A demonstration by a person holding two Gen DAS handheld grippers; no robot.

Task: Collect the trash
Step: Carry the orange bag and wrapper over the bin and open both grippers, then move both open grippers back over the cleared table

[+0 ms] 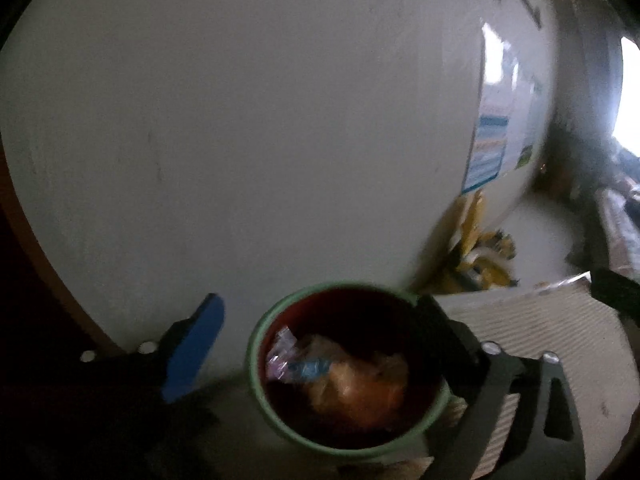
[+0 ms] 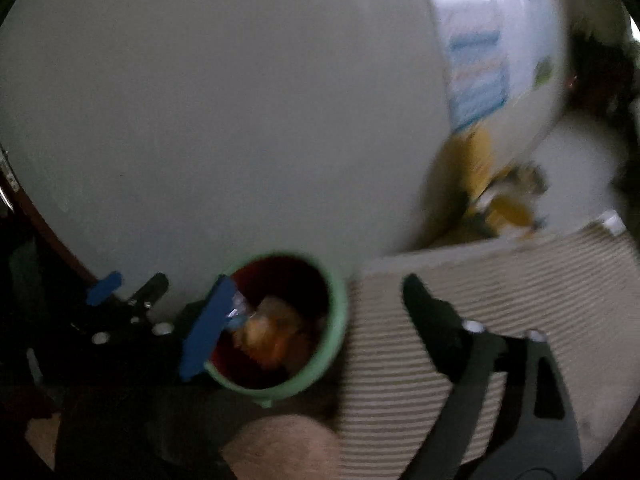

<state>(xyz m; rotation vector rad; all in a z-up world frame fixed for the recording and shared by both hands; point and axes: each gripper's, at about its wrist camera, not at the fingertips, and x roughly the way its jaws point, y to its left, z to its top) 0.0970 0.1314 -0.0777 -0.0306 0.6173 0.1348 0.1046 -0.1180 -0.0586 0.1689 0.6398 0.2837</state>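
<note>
- Green-rimmed, dark red inside, the small bin (image 1: 348,376) sits low in my left wrist view, against a pale wall (image 1: 240,120).
- Crumpled trash (image 1: 344,380) lies inside it: clear wrapper bits with a blue scrap, and an orange-tan wad.
- My left gripper (image 1: 320,344) stands spread wide, blue pad (image 1: 196,344) left of the bin, dark finger (image 1: 448,340) over its right rim; nothing is pinched.
- A ribbed beige cloth (image 1: 540,328) lies to the right, yellow clutter (image 1: 484,256) beyond.
- From my right wrist view, blurred, the bin (image 2: 280,324) sits lower left with the trash (image 2: 268,332) in it.
- My right gripper (image 2: 312,320) is spread too, blue pad (image 2: 208,328) at the bin's left rim, dark finger (image 2: 436,320) over the ribbed cloth (image 2: 520,280), empty.
- I see the left gripper (image 2: 124,284) at far left, and bare skin (image 2: 280,448) at the bottom.
</note>
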